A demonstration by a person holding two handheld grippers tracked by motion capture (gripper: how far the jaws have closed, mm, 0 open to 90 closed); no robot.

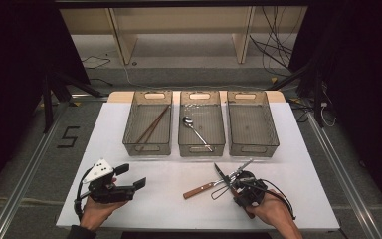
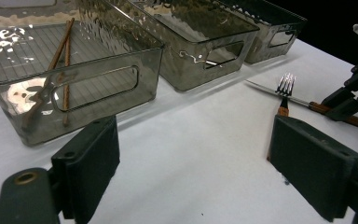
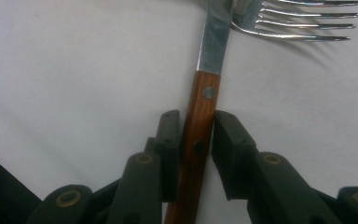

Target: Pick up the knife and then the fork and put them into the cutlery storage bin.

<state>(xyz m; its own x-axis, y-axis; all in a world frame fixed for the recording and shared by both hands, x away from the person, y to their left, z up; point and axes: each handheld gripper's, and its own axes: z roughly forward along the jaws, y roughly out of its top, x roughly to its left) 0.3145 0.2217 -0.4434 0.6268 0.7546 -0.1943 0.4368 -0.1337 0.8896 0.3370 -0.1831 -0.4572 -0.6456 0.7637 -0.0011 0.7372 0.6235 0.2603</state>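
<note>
Right tongs (image 3: pixel 196 140) clamped on knife handle (image 3: pixel 200 126), left tongs (image 2: pixel 191 172) wide open

We see 3 clear bins in a row at the back of the white table (image 1: pixel 129 199). The left bin (image 1: pixel 147 123) has chopsticks (image 1: pixel 153 125) in it. The mid bin (image 1: pixel 201 123) has a spoon (image 1: pixel 195 130). The right bin (image 1: pixel 251 123) sits just beside it.

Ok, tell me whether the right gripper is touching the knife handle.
Touching. The right gripper view shows the right gripper with both pads flush against the wooden knife handle, no gap.
</note>
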